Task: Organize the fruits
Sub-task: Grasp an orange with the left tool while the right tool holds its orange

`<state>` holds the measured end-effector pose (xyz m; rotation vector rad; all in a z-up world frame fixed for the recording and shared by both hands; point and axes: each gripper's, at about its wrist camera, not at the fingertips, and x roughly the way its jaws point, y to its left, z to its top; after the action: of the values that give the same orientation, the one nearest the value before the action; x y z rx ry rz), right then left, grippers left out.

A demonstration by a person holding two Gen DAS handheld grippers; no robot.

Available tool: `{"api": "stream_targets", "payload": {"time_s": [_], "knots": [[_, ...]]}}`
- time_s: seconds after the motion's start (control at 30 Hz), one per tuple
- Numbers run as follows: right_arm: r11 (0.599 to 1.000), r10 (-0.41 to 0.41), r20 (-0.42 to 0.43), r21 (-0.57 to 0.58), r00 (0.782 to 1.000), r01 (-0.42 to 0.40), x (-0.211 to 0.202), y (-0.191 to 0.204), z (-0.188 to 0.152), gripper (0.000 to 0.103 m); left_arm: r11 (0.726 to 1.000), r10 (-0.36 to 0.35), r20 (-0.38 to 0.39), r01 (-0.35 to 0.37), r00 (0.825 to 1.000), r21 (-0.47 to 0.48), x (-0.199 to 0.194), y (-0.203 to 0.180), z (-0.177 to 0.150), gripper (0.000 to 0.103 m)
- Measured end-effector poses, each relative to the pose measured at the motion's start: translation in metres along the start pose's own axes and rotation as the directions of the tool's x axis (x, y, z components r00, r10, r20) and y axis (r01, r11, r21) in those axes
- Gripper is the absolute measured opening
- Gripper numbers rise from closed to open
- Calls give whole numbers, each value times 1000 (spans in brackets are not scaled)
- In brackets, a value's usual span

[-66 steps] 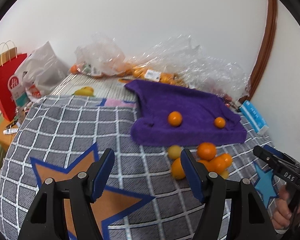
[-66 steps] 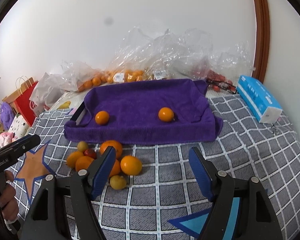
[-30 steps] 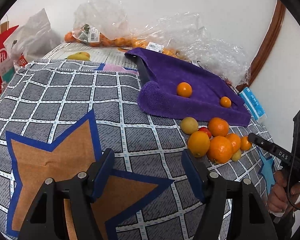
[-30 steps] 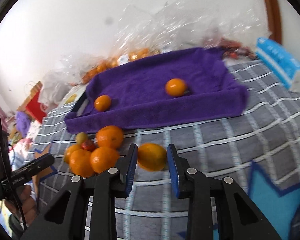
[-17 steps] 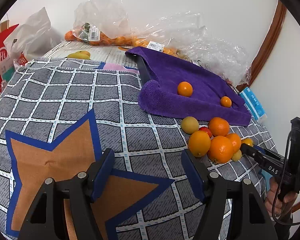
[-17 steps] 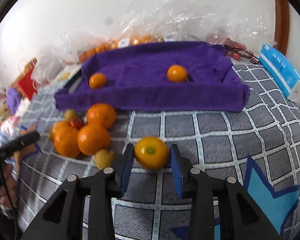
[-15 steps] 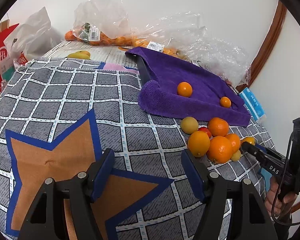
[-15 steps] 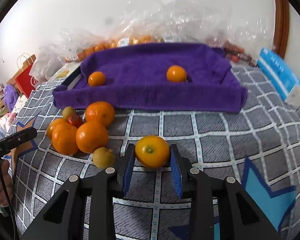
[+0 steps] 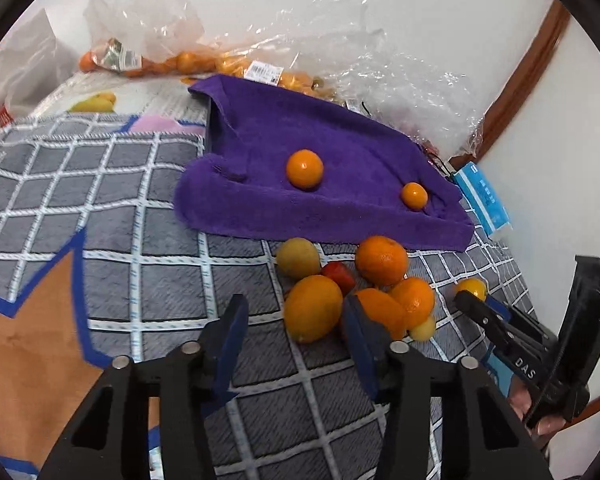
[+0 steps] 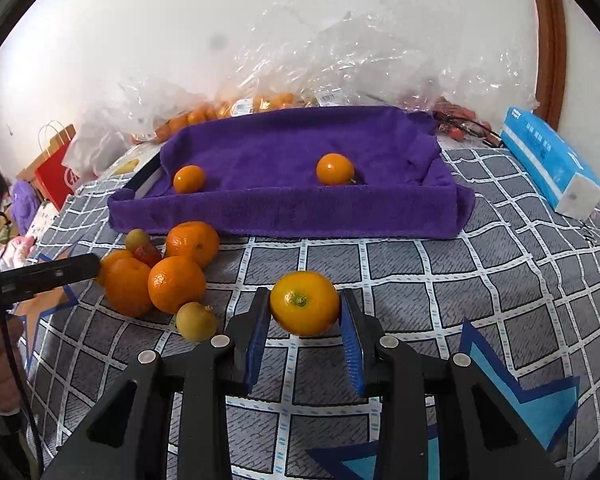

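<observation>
While my right gripper [image 10: 305, 322] is pinching the round orange tangerine [image 10: 304, 303] for the purple towel-lined tray [image 10: 284, 200], my left gripper [image 9: 294, 334] jaws, holding nothing, are narrowing toward the oval yellow-orange fruit [image 9: 313, 308].

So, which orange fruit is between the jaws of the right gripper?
The yellow-orange mandarin showing its green stem end, alone on the checked cover, apart from the pile and the purple towel.

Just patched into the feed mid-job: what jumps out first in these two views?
The right tool is closed on an orange just above the checked blanket. Behind it lies a purple towel with two small oranges on it, and a fruit pile sits at its front left corner, where the left tool has just been closing beside the pile's nearest fruit.
</observation>
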<state>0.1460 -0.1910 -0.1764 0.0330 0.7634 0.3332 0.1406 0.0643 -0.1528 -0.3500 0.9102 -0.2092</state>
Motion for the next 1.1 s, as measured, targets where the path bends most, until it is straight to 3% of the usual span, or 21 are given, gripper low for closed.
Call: {"api": "stream_targets", "payload": {"time_s": [0.1,0.13,0.3,0.4,0.57,0.73,0.83,1.1], "knots": [[1000,18,4,12,1000,-18,-1,-2,0,34,999,-35,0,35,999,-26,6,2,0,37],[999,28,6,15,1000,-28,-1,-2,0,34,998,-55,-2,55,998,-38,7,3,0,30],[999,44,-2,17,999,-44,1,-2,1,34,993,-90,-10,89,996,-79,5,6,0,29],[999,41,6,19,999,-41,-1,-2,1,34,997,-45,30,47,999,-69,-11,10,-4,29],[999,44,0,16,999,-44,1,-2,1,34,991,131,45,-133,990,25,-19,8,-11,30],[999,43,-4,15,999,-43,1,-2,1,34,989,136,20,-137,990,58,-8,8,-14,31],[999,40,-13,20,999,-40,3,-3,1,34,983,165,53,-168,985,75,-5,4,-15,31],[1000,7,-31,5,1000,-7,6,1,0,34,987,150,56,-153,987,53,-5,6,-16,31]]}}
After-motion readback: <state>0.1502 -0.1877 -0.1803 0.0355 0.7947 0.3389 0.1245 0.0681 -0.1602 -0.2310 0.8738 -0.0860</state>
